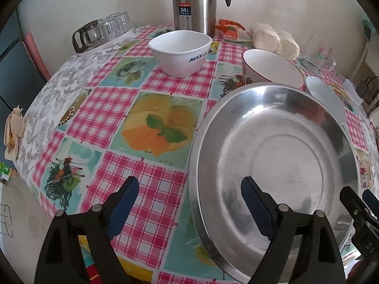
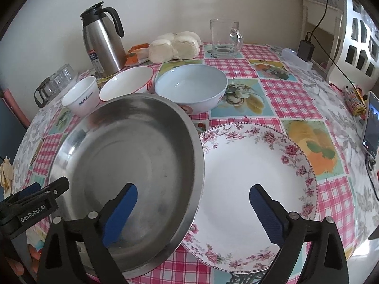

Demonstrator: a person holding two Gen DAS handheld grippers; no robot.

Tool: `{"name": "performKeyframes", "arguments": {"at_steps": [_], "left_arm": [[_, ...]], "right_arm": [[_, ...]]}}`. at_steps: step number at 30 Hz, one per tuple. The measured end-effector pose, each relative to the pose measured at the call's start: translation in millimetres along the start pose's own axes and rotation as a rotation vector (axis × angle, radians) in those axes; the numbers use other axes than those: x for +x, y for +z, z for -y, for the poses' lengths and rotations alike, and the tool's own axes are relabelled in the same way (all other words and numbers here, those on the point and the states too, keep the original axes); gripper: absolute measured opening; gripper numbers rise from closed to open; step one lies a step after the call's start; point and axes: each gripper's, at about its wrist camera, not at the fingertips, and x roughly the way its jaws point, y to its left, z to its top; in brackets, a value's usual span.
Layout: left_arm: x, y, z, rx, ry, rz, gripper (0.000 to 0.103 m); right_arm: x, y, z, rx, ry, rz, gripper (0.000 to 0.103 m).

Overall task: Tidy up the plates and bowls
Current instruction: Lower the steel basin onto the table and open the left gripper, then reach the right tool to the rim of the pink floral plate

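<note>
Blue-padded jaws of the right gripper [image 2: 193, 209] were seen wide apart at the bottom of the right wrist frame, one pad over the steel plate [image 2: 128, 165], the other over the floral plate [image 2: 248, 177]; nothing was gripped. Jaws of the left gripper [image 1: 189, 203] were likewise spread wide at the bottom of the left wrist frame, straddling the steel plate's left rim, pads clear of it, nothing held.

Steel plate was lying lower centre on the bench [image 1: 106, 108], its right edge overlapping the floral plate's left rim. Three bowls were lined up behind it: logo bowl [image 2: 81, 97] upper left, red-rimmed bowl [image 2: 126, 82] centre, pale blue bowl [image 2: 190, 87] to its right. None were stacked yet.

Risks judged from this layout:
- Steel plate seemed propped on the floral rim; a nudge from either pad could slide or rock it, and the floral plate could be chipped.
- Thin steel rim could slip from flat pads if gripped off-centre; a drop onto china would follow.
- Both grippers were crowded on one plate; a collision was likely if both were closed together.
- Glass mug [image 2: 225, 39] and thermos [image 2: 101, 40] at the top could be knocked if bowls were swung wide.
</note>
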Motion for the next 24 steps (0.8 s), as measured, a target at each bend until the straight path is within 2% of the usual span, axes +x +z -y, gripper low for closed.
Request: {"name": "performKeyframes", "arguments": {"at_steps": [2,10,17,24], "left_arm": [[-1,0,0,0.0,0.001,0.008,0.088],[-15,3,0,-0.022,-0.026,0.08,0.088],[-22,2,17,0.026,-0.074,0.105,0.088],[-35,12,40,0.021,-0.176,0.121,0.088]], "right_arm": [[0,0,1,0.003,0.006,0.0,0.103],[-4,3,14,0.045,-0.016,0.015,0.103],[-11,7,48,0.141,-0.128,0.044,0.103],[-11,5,87,0.242,-0.2,0.047,0.103]]}}
